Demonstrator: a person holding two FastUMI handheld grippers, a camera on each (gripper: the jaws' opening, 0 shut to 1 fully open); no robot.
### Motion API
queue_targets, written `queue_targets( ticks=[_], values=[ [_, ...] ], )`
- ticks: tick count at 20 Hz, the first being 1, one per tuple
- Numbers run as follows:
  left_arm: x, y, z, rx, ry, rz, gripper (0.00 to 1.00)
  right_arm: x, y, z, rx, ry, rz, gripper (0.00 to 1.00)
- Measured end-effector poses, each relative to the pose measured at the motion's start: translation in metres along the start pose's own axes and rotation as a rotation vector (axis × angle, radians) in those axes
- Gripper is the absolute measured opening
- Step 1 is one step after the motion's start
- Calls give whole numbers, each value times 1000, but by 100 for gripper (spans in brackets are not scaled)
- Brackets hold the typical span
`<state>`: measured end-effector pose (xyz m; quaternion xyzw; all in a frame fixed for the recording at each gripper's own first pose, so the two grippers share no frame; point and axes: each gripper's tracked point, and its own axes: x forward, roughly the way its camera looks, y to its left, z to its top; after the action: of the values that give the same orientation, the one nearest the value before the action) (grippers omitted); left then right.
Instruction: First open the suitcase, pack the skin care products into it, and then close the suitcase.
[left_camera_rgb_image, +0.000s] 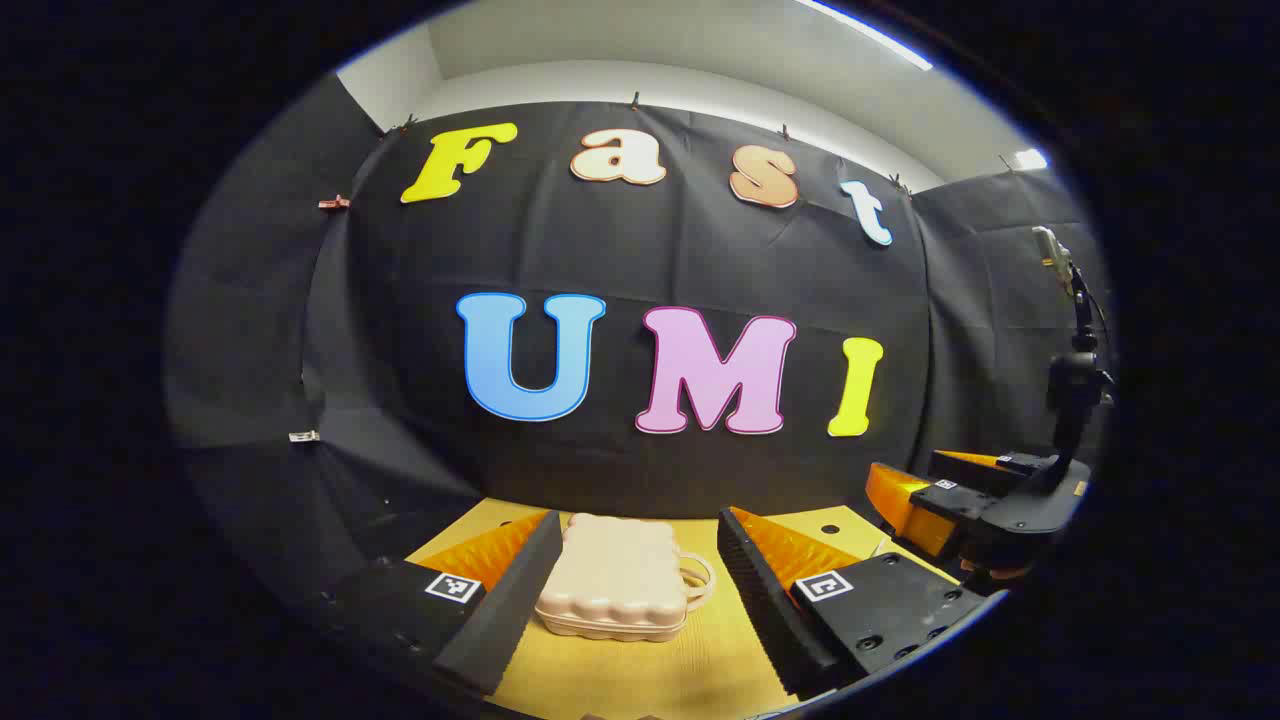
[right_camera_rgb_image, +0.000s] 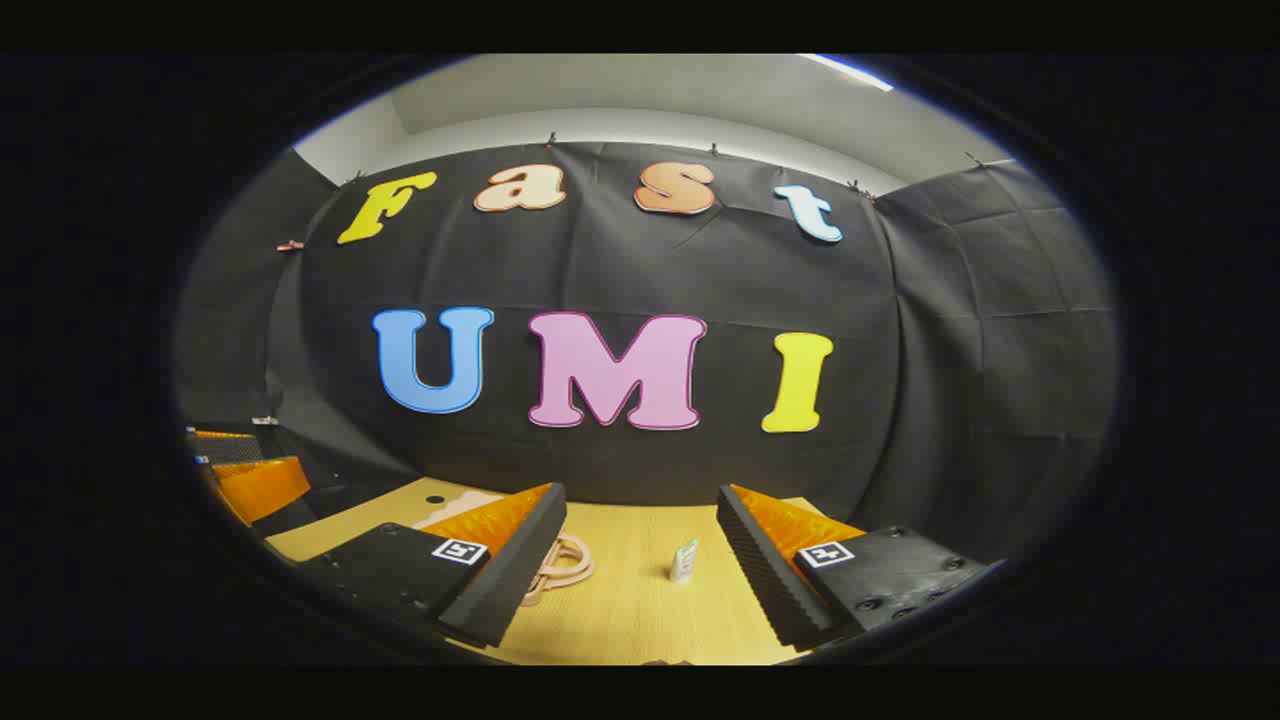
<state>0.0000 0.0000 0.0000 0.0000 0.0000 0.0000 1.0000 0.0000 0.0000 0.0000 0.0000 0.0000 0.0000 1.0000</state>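
Wooden table (left_camera_rgb_image: 700, 670) under closed pink suitcase (left_camera_rgb_image: 615, 590).

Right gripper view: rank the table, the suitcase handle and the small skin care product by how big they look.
1. Table, by far the largest.
2. Suitcase handle, partly hidden behind a finger.
3. Skin care product, smallest, though it stands farther back, so its true size against the handle is unsure.

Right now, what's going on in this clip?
Nothing has been grasped yet. A small pink suitcase lies closed on the yellow table, framed between the open left tongs without contact. The right tongs are open too, hovering over the table with a small skin care tube standing upright ahead of them; the suitcase's handle shows beside their left finger. Opening the suitcase has not begun.
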Motion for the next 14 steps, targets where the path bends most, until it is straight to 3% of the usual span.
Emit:
queue_targets(
  ticks=[14],
  values=[
    [43, -31, -8, 8, 36, 7, 98, 35, -43, -18, 39, 45, -33, 96]
  ],
)
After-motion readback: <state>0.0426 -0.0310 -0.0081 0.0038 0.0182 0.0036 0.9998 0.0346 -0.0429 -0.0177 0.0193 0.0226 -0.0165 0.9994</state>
